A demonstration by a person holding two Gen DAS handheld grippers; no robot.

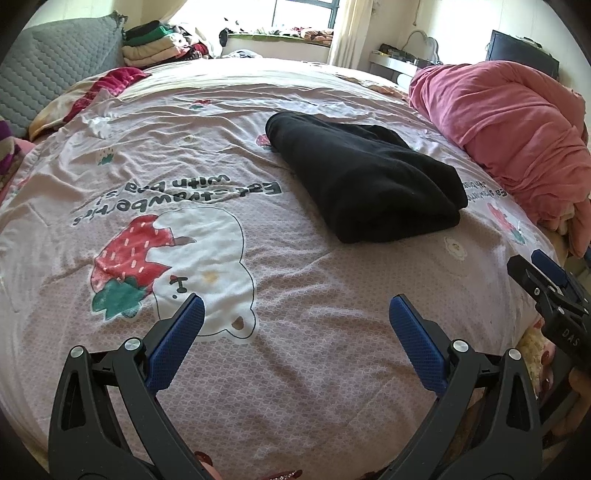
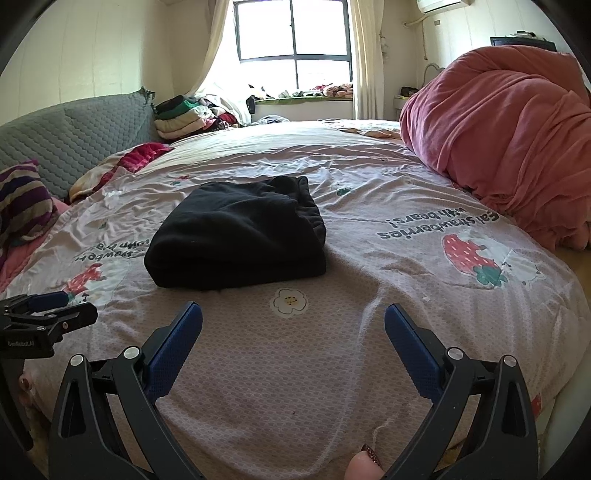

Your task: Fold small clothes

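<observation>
On the bed, a folded black garment lies as a compact, roughly rectangular bundle on the pink printed bedsheet, its thick folded edge facing the cameras and its looser layers turned toward the window. Left wrist view: the left gripper hovers over bare sheet, its blue-padded fingers spread wide with nothing between them; the garment sits ahead and to the right, well apart from the fingertips. A printed bear holding a strawberry lies just beyond the left finger, beneath an upside-down line of lettering. The right gripper appears at the right edge of this view, seen from the side. Right wrist view: the right gripper's fingers are likewise spread apart and empty, aimed toward the garment, which lies ahead and slightly left, near but not touching. A small printed flower sits on the sheet between the fingertips and the garment. The left gripper shows at the left edge of this view. A bunched red-pink quilt is heaped along the right side of the bed, apart from the garment. A grey quilted headboard stands at the left, with a striped pillow before it and a stack of folded clothes beyond. A fingertip with a dark glittered nail shows at the bottom edge.
</observation>
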